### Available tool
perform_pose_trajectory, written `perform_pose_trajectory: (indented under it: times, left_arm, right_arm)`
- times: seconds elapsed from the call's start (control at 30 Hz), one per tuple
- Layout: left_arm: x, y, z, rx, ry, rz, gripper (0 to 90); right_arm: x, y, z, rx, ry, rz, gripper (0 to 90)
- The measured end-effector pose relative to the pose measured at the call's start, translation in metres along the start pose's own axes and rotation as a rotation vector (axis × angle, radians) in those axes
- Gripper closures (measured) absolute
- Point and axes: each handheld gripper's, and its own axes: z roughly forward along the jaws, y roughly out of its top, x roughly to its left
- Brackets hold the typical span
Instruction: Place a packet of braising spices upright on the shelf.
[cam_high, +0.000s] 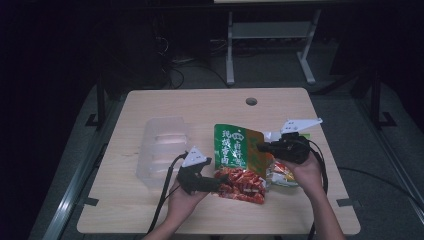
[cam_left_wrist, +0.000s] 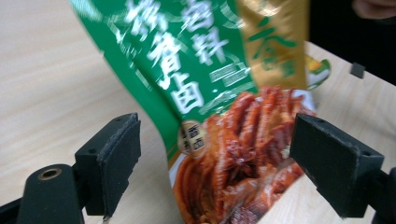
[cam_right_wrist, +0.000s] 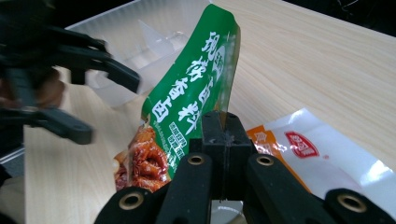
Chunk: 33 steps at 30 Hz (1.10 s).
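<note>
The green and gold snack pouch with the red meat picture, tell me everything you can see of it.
The green and gold snack pouch is a glossy, flexible foil-like bag with white characters on green, a gold panel, and red braised meat pictured below. It stands tilted off the light wooden table, its edge pinched in the shut right gripper. The open left gripper brackets its lower end without pressing.
</note>
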Motion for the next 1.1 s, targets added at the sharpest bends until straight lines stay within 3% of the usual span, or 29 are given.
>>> perform_pose_trajectory:
  times: [0.13,0.17,0.23,0.27,0.3,0.37,0.43,0.5,0.57,0.8,0.9,1.03,1.1]
  left_arm:
    - [-0.001,0.005,0.015,0.051,0.009,-0.024,16.5]
    - [0.0,0.006,0.019,0.065,-0.001,-0.036,16.5]
    - [0.004,0.009,0.025,0.084,-0.063,-0.083,20.8]
    - [0.005,0.009,0.027,0.089,-0.072,-0.098,30.3]
    - [0.007,0.01,0.029,0.094,-0.116,-0.112,38.5]
    - [0.009,0.01,0.029,0.095,-0.11,-0.116,42.8]
    - [0.014,0.01,0.027,0.076,-0.137,-0.143,61.4]
    - [0.016,0.009,0.024,0.06,-0.151,-0.132,74.2]
    - [0.014,0.008,0.022,0.046,-0.148,-0.118,81.1]
    - [0.011,0.002,0.02,0.001,-0.148,-0.12,85.2]
    - [0.009,0.001,0.019,0.002,-0.139,-0.106,85.4]
    - [0.009,-0.001,0.016,-0.003,-0.133,-0.097,85.6]
    - [0.008,-0.001,0.014,-0.006,-0.131,-0.083,85.8]
  right_arm:
    - [0.0,0.0,-0.007,-0.012,-0.002,-0.016,89.9]
    - [0.001,0.0,-0.008,-0.015,0.0,-0.017,89.9]
    - [0.001,-0.001,-0.01,-0.017,0.008,-0.013,89.9]
    - [0.001,-0.001,-0.01,-0.015,0.009,-0.018,89.9]
    - [0.001,-0.002,-0.01,-0.011,0.008,-0.024,89.9]
    - [0.0,-0.002,-0.01,-0.013,0.01,-0.023,89.8]
    - [-0.001,-0.003,-0.012,-0.008,0.0,-0.023,89.8]
    - [-0.003,-0.004,-0.013,-0.013,0.002,-0.015,89.7]
    - [-0.004,-0.006,-0.014,-0.018,-0.002,-0.007,89.6]
    - [-0.009,-0.014,-0.012,-0.024,0.015,0.024,83.7]
    - [-0.009,-0.019,-0.005,0.005,0.052,0.057,75.1]
    - [-0.009,-0.022,0.004,0.014,0.074,0.076,71.9]
    - [-0.008,-0.026,0.011,0.045,0.092,0.089,67.8]
